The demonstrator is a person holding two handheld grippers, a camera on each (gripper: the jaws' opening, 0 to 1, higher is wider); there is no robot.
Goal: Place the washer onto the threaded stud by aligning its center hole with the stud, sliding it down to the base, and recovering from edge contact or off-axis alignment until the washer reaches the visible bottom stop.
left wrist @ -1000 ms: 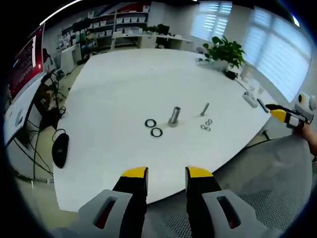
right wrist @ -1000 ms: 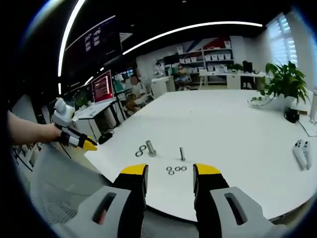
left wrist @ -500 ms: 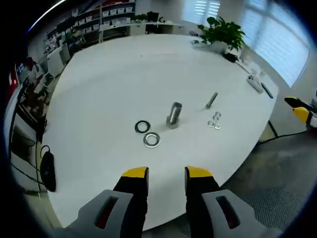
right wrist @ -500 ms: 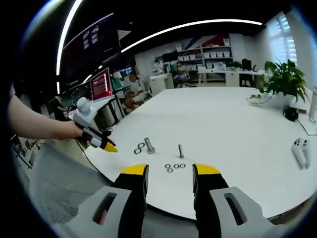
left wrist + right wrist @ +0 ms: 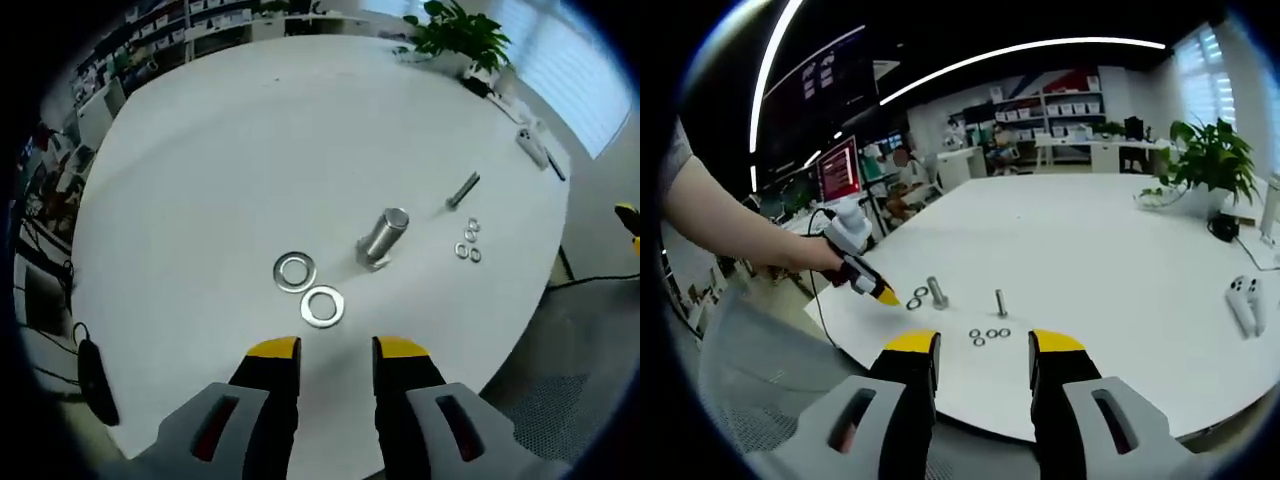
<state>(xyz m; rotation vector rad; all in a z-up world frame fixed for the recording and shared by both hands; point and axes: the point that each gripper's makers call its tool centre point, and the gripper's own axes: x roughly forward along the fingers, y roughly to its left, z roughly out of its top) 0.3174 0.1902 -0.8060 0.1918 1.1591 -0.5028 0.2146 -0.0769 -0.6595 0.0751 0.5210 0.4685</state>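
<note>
Two large washers (image 5: 309, 290) lie flat on the white table (image 5: 250, 150), side by side and just apart, one at (image 5: 295, 271) and the other at (image 5: 323, 306). Just to their right in the left gripper view stands the thick threaded stud (image 5: 382, 236), upright on its base, bare of any washer. Further right a thin bolt (image 5: 462, 190) stands on the table, and near it three small washers (image 5: 468, 241) sit in a loose cluster. Neither large washer touches the stud.

The left gripper (image 5: 336, 348) hangs above the table edge with its yellow-tipped jaws parted and nothing between them; the nearer washer lies just ahead of the tips. In the right gripper view the same gripper (image 5: 883, 295) comes in from the left, held in a hand (image 5: 820, 258), its yellow tip close to the large washers (image 5: 917, 297) and the stud (image 5: 935, 291).

The right gripper (image 5: 974, 343) stays off the table's near edge, jaws apart and empty, well back from the thin bolt (image 5: 1001, 302) and the small washers (image 5: 989, 336). A potted plant (image 5: 1206, 160) stands at the table's far side, and a white controller (image 5: 1244, 300) lies on the right.
</note>
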